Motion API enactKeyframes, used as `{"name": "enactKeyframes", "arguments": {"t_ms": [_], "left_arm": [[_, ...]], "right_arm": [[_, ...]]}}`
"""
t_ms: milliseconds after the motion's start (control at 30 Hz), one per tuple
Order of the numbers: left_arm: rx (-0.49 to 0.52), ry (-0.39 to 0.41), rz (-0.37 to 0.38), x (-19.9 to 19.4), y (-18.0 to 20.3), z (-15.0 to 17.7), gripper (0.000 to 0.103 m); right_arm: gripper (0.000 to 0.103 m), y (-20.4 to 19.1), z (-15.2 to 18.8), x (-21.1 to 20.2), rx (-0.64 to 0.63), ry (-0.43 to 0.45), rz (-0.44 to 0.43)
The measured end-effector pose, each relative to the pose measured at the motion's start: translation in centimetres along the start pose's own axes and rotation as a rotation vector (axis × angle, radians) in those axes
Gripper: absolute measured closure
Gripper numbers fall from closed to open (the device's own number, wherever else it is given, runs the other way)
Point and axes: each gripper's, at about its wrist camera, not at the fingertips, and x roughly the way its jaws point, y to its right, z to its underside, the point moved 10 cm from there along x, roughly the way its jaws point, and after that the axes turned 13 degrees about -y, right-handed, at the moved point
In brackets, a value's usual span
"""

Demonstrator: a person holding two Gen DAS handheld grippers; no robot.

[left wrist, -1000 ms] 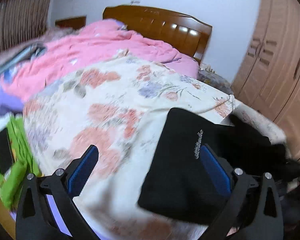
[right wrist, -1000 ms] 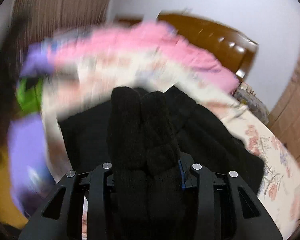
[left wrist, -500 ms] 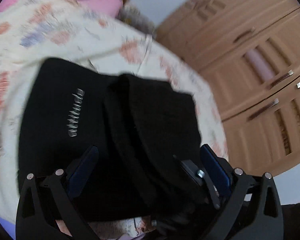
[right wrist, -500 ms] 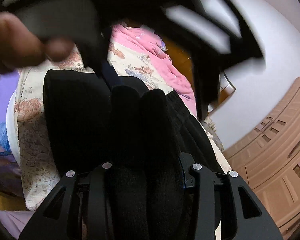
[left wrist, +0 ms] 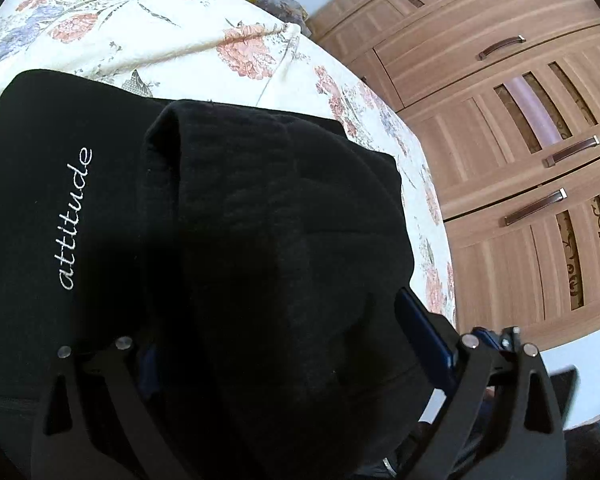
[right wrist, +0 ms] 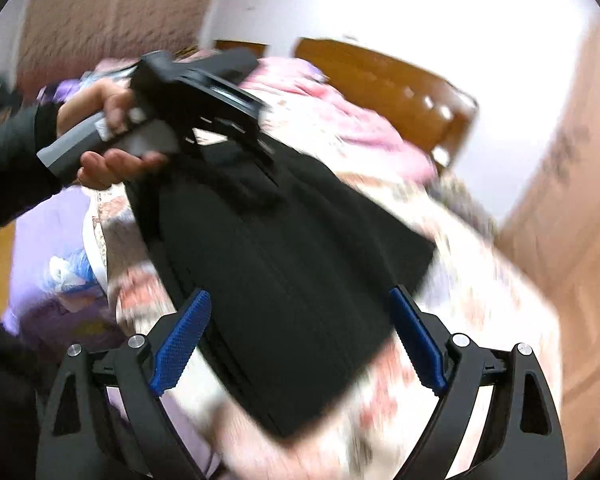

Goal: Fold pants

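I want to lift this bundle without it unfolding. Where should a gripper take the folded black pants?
Probably at the thick rounded fold of the black pants, coming from the wardrobe side with jaws spanning all layers. The loose edges lie toward the embroidered word, so gripping there would likely open them.

The right gripper (right wrist: 300, 344), clamped a second ago on a thick roll of the black pants (right wrist: 292, 280), is now off the cloth with its jaws opening and nothing between the blue pads (right wrist: 182, 342); the pants lie folded flat on the floral quilt (right wrist: 480, 300); the left gripper (left wrist: 296, 356) has swung from the pink bedding round toward the wardrobe (left wrist: 520, 140) and dropped over the pants (left wrist: 260, 240), its wide jaws closing slightly astride the folded stack; the "attitude" lettering (left wrist: 74, 220) now reads sharp.
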Motion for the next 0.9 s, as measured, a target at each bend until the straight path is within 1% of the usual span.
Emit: {"name": "enactKeyframes", "arguments": {"t_ms": [67, 133, 200, 300, 367, 433, 467, 500, 533, 567, 600, 667, 700, 767, 800, 833, 867, 900], "left_arm": [[-0.010, 0.009, -0.006, 0.2, 0.0, -0.2, 0.007], [-0.015, 0.020, -0.018, 0.0, 0.0, -0.2, 0.007], [-0.018, 0.031, -0.031, 0.0, 0.2, -0.3, 0.007], [-0.021, 0.048, -0.052, 0.1, 0.3, -0.4, 0.007], [-0.020, 0.063, -0.080, 0.0, 0.2, -0.5, 0.015], [-0.035, 0.072, -0.114, -0.4, -0.4, -0.5, 0.040], [-0.044, 0.078, -0.096, -0.7, -0.4, -0.5, 0.045], [-0.052, 0.086, -0.080, -0.9, -0.4, -0.5, 0.051], [-0.061, 0.099, -0.069, -1.3, -0.5, -0.6, 0.058], [-0.062, 0.105, -0.065, -1.5, -0.6, -0.6, 0.060], [-0.060, 0.110, -0.064, -1.7, -0.6, -0.6, 0.064], [-0.050, 0.112, -0.073, -1.6, -0.4, -0.7, 0.066], [-0.048, 0.114, -0.077, -1.6, -0.4, -0.7, 0.066], [-0.043, 0.117, -0.076, -1.6, -0.4, -0.7, 0.065], [-0.047, 0.115, -0.073, -1.6, -0.6, -0.7, 0.057], [-0.060, 0.105, -0.073, -1.4, -0.8, -0.7, 0.035], [-0.077, 0.080, -0.073, -1.0, -1.1, -0.5, 0.023], [-0.074, 0.072, -0.061, -0.7, -1.1, -0.3, 0.018]], "right_arm": [[0.017, 0.9, 2.3, -0.2, 0.076, -0.026, -0.039], [0.017, 0.5, 3.8, -0.2, 0.110, -0.032, -0.079], [0.017, -0.7, 4.1, 0.5, 0.087, -0.051, -0.064], [0.017, -1.6, 4.5, 1.7, 0.034, -0.068, 0.005], [0.017, -1.5, 4.2, 3.1, 0.011, -0.087, 0.096], [0.017, -1.4, 4.0, 3.4, -0.024, -0.080, 0.176], [0.017, -1.2, 4.1, 2.9, -0.012, -0.064, 0.165], [0.017, -1.2, 3.9, 2.4, 0.009, -0.040, 0.132], [0.017, -1.2, 3.8, 2.0, 0.022, -0.024, 0.120], [0.017, -1.2, 3.6, 1.6, 0.032, -0.005, 0.116], [0.017, -1.0, 3.5, 1.7, 0.035, -0.001, 0.131], [0.017, -0.7, 3.8, 2.7, 0.016, -0.032, 0.190], [0.017, -0.5, 3.9, 3.1, 0.006, -0.046, 0.222], [0.017, -0.6, 3.9, 3.7, -0.003, -0.034, 0.229], [0.017, -0.6, 3.9, 3.7, 0.001, -0.037, 0.229], [0.017, -0.6, 3.9, 3.7, 0.001, -0.037, 0.229], [0.017, -0.6, 3.9, 3.7, -0.001, -0.037, 0.230], [0.017, -0.6, 4.0, 3.8, 0.004, -0.038, 0.226]]}}
